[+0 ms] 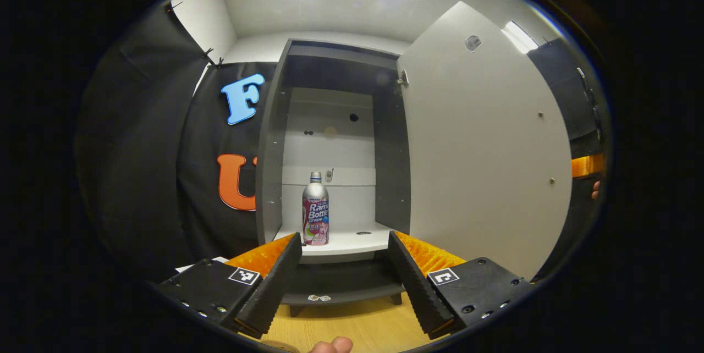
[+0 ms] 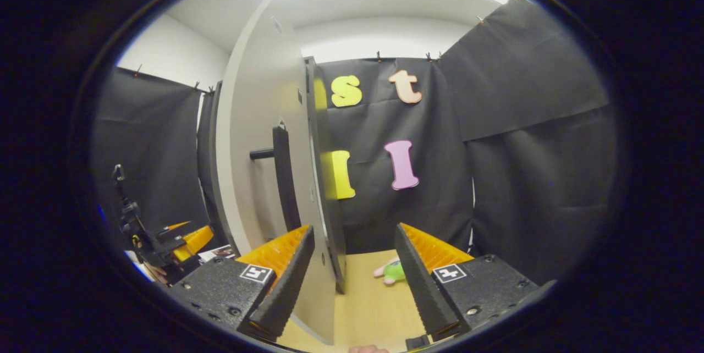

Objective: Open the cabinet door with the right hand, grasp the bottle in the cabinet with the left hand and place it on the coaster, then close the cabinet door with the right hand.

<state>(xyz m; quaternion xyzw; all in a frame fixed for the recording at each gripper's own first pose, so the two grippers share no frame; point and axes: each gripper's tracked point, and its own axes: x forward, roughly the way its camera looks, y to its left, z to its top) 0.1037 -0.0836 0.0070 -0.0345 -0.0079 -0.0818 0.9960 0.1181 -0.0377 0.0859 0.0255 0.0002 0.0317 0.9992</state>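
Observation:
The grey cabinet [image 1: 269,138] stands with its door [image 1: 484,144] swung wide to the right. A silver bottle [image 1: 315,209] with a pink label stands upright on the white shelf [image 1: 352,241], toward its left side. My left gripper [image 1: 345,265] is open in front of the shelf, short of the bottle, with nothing between its fingers. In the right gripper view the door's edge [image 2: 324,177] and its dark bar handle [image 2: 285,177] rise just ahead. My right gripper [image 2: 352,265] is open, the door's free edge standing between its fingers without being pressed.
A small pink and green soft toy [image 2: 391,271] lies on the wooden table [image 2: 368,303] past the door. The other gripper [image 2: 181,240] and a hand show at the far left of the right gripper view. Black cloth walls close in the booth.

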